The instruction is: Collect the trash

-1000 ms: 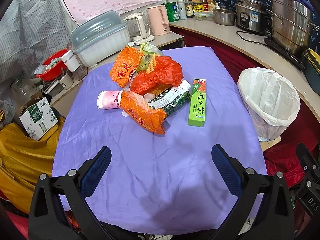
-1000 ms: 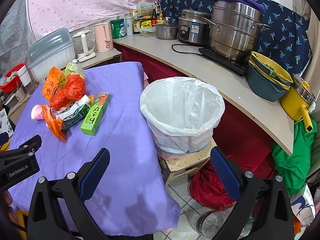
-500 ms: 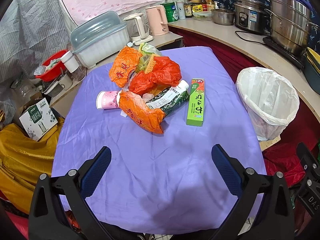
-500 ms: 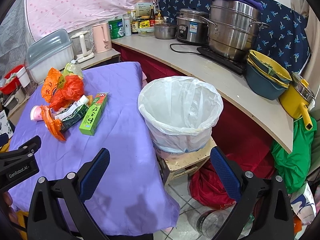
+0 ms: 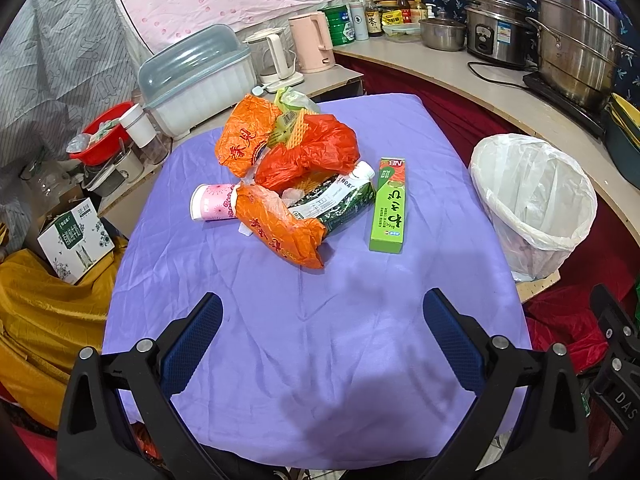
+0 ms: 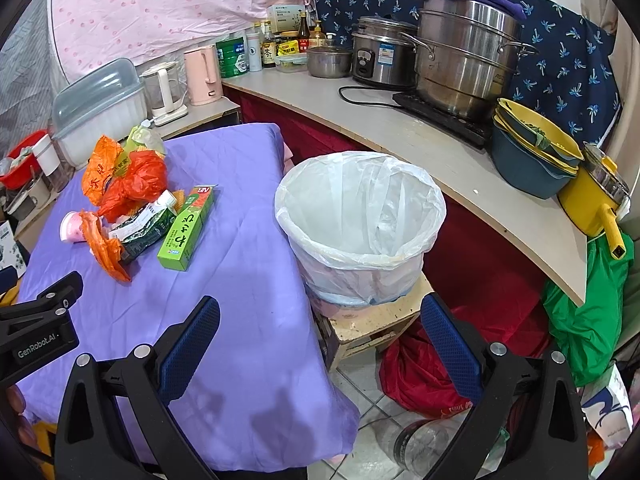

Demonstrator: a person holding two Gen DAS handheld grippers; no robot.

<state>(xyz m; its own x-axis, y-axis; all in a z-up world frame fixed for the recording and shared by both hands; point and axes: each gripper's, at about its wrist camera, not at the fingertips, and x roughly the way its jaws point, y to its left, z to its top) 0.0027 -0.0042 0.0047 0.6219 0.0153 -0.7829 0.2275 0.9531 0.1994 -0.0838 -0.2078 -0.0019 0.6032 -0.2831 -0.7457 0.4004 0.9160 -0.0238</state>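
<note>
Two hand-held grippers, left (image 5: pixel 322 340) and right (image 6: pixel 320 340), hover wide open and empty above the purple-clothed desk (image 5: pixel 320 352). Crumpled orange plastic bags (image 5: pixel 304 156), a pink paper cup (image 5: pixel 212 202), a dark carton (image 5: pixel 340 204) and a green toothpaste box (image 5: pixel 389 204) lie mid-desk; the white-lined bin (image 6: pixel 360 224) stands just beside it.

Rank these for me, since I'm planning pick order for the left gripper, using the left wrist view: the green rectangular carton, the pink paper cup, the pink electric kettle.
1. Green rectangular carton: ahead, slightly right, on the purple cloth.
2. Pink paper cup: ahead-left, lying on its side; nearly level with the carton, hard to separate.
3. Pink electric kettle: far back on the counter.
</note>
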